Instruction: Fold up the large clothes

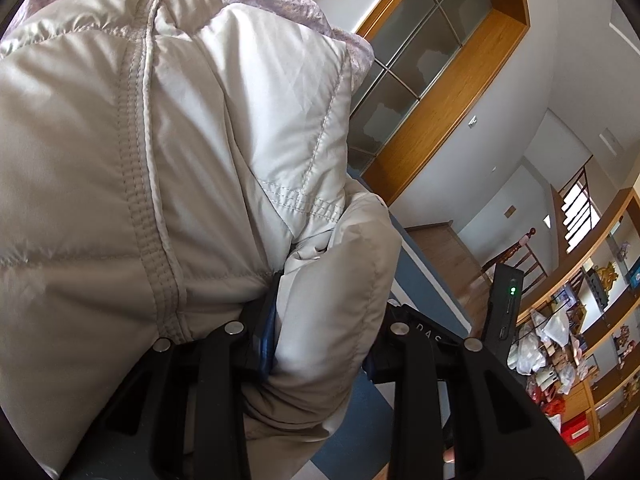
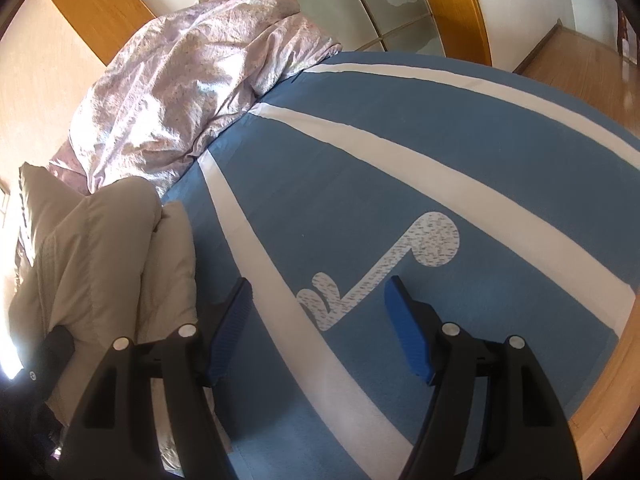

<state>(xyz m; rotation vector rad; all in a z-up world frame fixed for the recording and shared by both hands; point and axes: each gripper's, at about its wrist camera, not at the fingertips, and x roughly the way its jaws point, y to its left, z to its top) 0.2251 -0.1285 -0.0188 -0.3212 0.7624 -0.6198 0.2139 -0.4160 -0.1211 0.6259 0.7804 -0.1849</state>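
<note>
The left hand-held gripper (image 1: 320, 320) (its frame reads "DAS") pinches a fold of the beige jacket (image 1: 160, 160) above the bed (image 2: 400, 160); the right hand-held gripper (image 2: 316, 320) hangs spread, empty.

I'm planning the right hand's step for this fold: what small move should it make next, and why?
Probably swing the right tongs left to grip the beige padded jacket. They hang open over the bare blue bedsheet holding nothing, while the left tongs alone clamp a fold of the jacket.
</note>
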